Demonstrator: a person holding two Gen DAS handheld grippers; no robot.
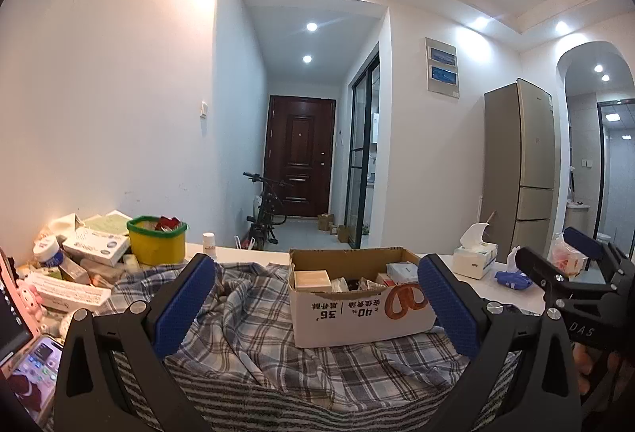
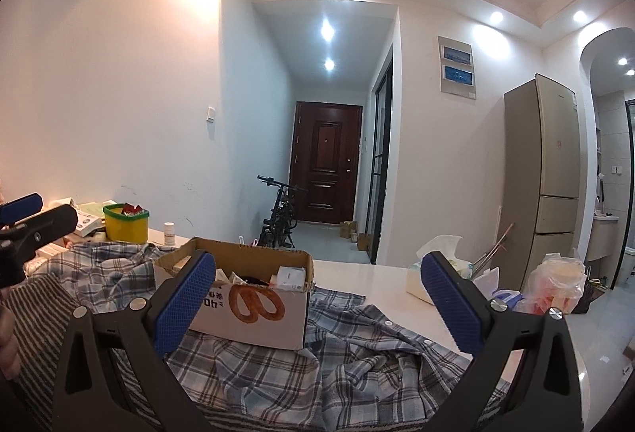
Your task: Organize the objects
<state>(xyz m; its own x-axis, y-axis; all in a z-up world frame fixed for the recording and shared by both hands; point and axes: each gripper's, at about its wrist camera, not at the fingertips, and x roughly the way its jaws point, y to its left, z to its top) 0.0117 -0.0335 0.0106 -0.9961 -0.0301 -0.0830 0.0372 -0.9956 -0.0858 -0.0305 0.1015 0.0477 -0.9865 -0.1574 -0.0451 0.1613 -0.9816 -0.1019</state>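
An open cardboard box [image 1: 357, 307] [image 2: 254, 309] with small packages inside sits on a crumpled plaid shirt [image 1: 246, 317] [image 2: 349, 360] on the white table [image 2: 365, 275]. My left gripper [image 1: 317, 307] stands open just in front of the box, nothing between its blue pads. My right gripper [image 2: 319, 307] is also open, near the box's right side and above the shirt. The right gripper [image 1: 571, 273] shows at the right of the left wrist view, and the left gripper [image 2: 24, 217] shows at the left edge of the right wrist view. A pile of medicine boxes [image 1: 93, 249] lies at the left.
A yellow tub with a green rim [image 1: 156, 239] [image 2: 125, 223] and a small white bottle [image 1: 209, 243] stand behind the shirt. A tissue box [image 1: 474, 257], blue wipes pack [image 1: 512, 279] and plastic bag [image 2: 555, 289] sit right. Phones [image 1: 31, 368] lie lower left. A striped cloth [image 1: 278, 404] lies nearest.
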